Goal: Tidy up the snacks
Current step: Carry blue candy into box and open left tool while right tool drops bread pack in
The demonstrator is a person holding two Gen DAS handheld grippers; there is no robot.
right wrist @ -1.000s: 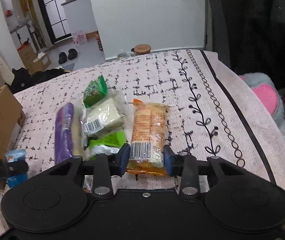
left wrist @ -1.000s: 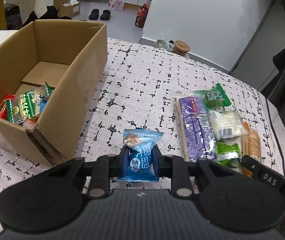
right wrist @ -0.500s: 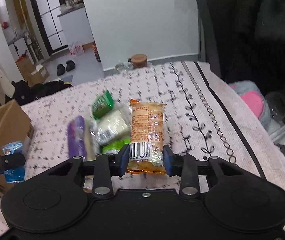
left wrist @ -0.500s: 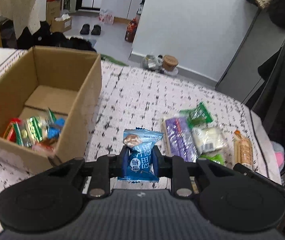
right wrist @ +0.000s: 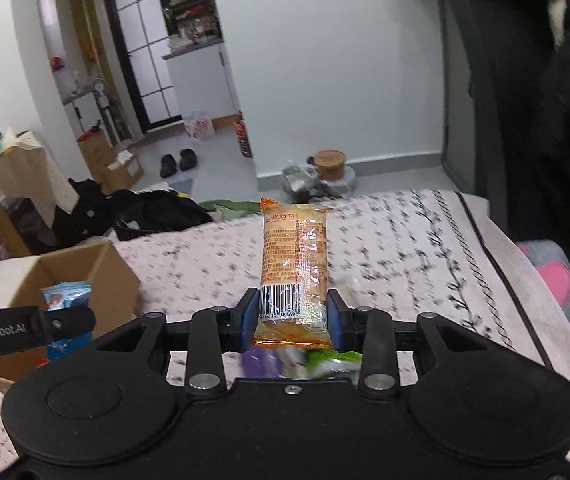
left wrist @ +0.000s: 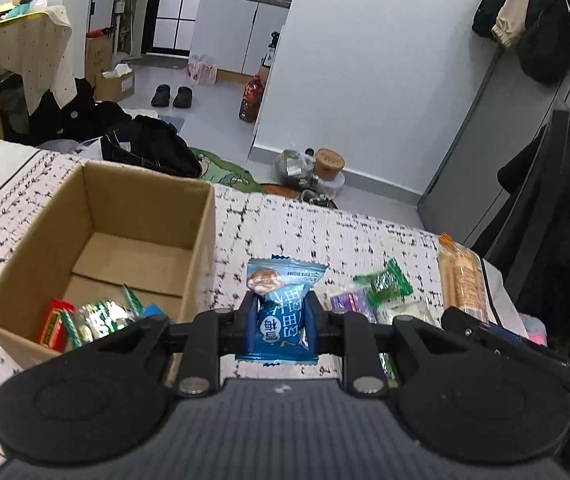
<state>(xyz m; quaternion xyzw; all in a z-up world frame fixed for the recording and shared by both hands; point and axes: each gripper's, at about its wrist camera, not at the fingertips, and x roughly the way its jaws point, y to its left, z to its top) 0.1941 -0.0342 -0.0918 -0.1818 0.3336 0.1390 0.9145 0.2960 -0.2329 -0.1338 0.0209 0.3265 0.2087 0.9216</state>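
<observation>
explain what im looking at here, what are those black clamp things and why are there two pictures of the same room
Those black clamps are hand-held grippers; a person carries one in each hand, and each has a camera looking forward along its two fingers. So each picture is one gripper's own view.

In the left view, the left gripper is shut on a blue snack packet. In the right view, the right gripper is shut on an orange biscuit pack.

Below lies a patterned cloth with a cardboard box already holding a few snacks. More packets, including a green packet, still lie loose on the cloth.
</observation>
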